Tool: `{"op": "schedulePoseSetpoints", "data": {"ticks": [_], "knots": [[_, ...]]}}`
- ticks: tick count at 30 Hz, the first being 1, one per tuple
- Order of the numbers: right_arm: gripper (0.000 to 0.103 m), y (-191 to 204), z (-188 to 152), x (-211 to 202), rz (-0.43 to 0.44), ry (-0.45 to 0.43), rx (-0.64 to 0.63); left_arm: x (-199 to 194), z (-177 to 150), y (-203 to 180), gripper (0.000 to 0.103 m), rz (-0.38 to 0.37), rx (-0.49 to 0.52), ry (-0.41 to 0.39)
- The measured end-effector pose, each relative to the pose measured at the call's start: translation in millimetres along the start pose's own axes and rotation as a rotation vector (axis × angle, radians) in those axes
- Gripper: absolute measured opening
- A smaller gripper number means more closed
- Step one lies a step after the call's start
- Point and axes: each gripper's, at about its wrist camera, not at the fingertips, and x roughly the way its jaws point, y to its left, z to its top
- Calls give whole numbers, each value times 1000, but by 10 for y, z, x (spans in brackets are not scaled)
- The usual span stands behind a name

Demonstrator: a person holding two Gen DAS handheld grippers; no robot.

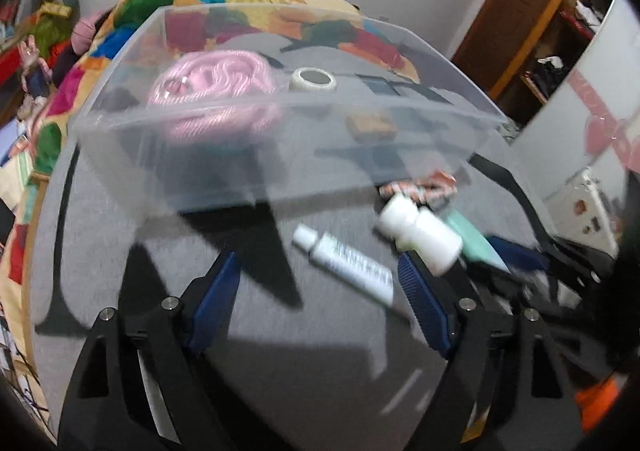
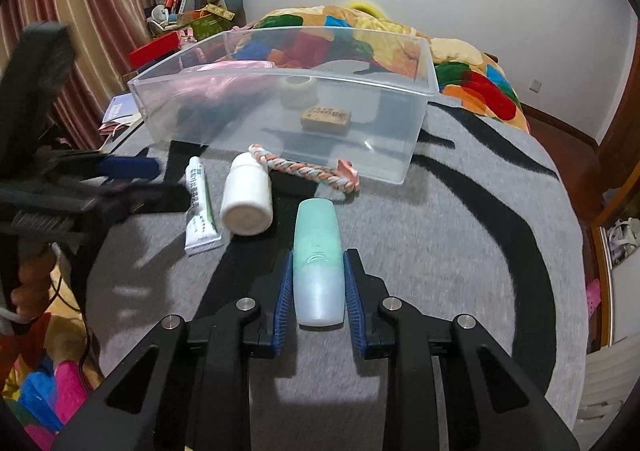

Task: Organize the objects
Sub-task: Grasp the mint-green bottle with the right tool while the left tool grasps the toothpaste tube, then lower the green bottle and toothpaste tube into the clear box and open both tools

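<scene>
Right claw [image 2: 316,283] pinched green bottle [image 2: 318,251]. Left claw [image 1: 320,283] spread, empty; tube [image 1: 348,267] between its fingers, white bottle [image 1: 420,235] ahead-right, bin [image 1: 280,123] ahead.

Nothing can be read for certain. The white squeeze tube [image 2: 199,207] carries green and blue print along its side, and the small brown rectangular block [image 2: 326,118] inside the clear plastic bin [image 2: 404,167] bears dark characters, all too blurred to make out.

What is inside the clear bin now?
Inside the bin: a pink rope coil, a tape roll and a brown block. The coil hides whatever lies under it.
</scene>
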Motion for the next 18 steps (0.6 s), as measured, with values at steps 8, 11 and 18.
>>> {"op": "schedulePoseSetpoints", "data": {"ticks": [8, 11, 18], "knots": [[23, 15, -33, -9, -18, -6, -21, -25, -172, -155, 51, 115, 105, -61], [23, 13, -44, -10, -15, -21, -7, -104, -228, -98, 29, 110, 110, -67], [23, -48, -74, -114, 12, -49, 54, -241, -371, -69, 16, 109, 143, -103]]}}
